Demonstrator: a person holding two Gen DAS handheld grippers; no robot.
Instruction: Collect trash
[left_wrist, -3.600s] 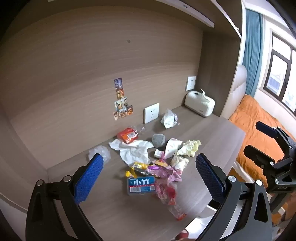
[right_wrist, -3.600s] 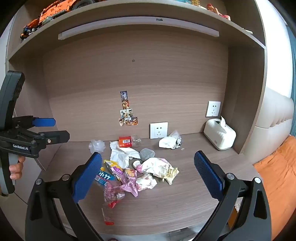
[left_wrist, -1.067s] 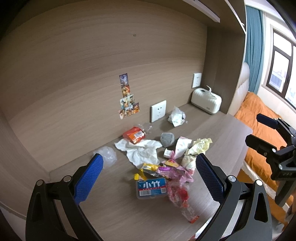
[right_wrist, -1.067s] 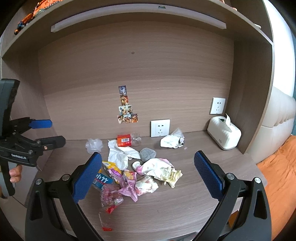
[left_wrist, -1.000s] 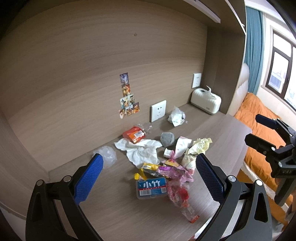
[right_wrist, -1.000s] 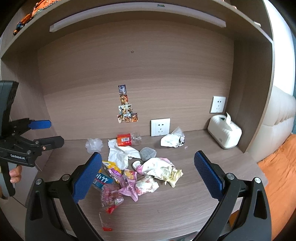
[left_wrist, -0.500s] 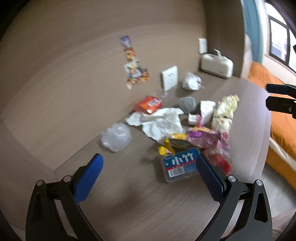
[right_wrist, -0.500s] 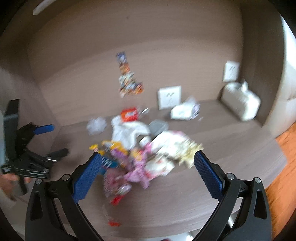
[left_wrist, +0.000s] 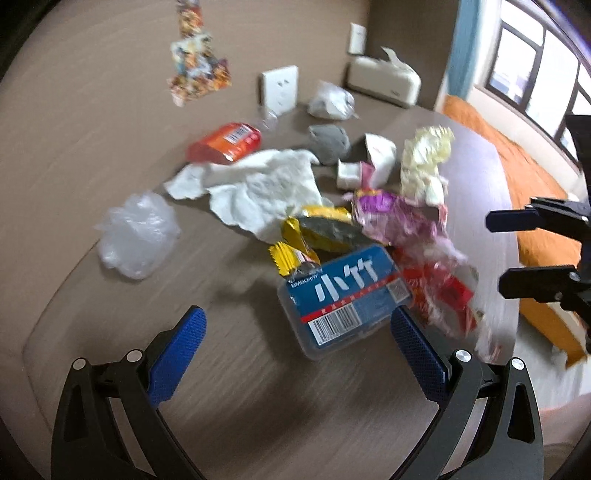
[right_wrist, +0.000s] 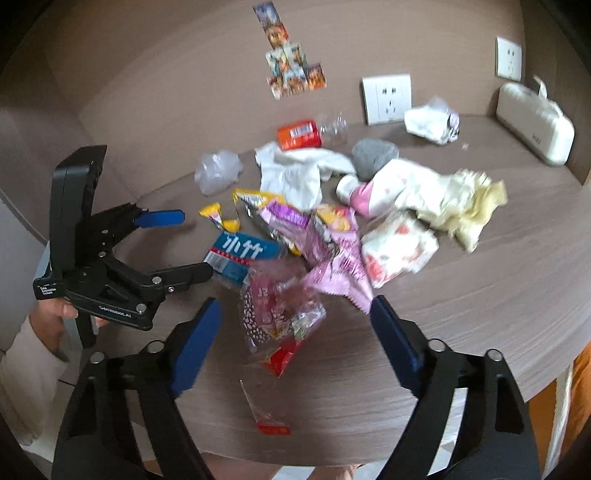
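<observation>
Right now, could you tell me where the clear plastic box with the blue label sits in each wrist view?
Left wrist: the clear plastic box with the blue label lies lower centre.
Right wrist: the box lies left of centre.
Shared landmark: the orange snack packet near the back wall.

The left wrist camera is looking steeply down along its own fingers (left_wrist: 184, 343) from the left end of the desk (left_wrist: 258, 406), close over the trash pile (left_wrist: 332, 229), facing the back wall and, at right, the window. The right wrist camera is looking down from the desk's front edge (right_wrist: 480, 325), nearer the pile's middle (right_wrist: 317, 236). Both are blurred, so fine detail is probably unreliable. Both views are sharing the blue box (left_wrist: 345, 295), socket (right_wrist: 386, 96) and tissue holder (right_wrist: 533, 122), and each is catching the other gripper at its edge.
</observation>
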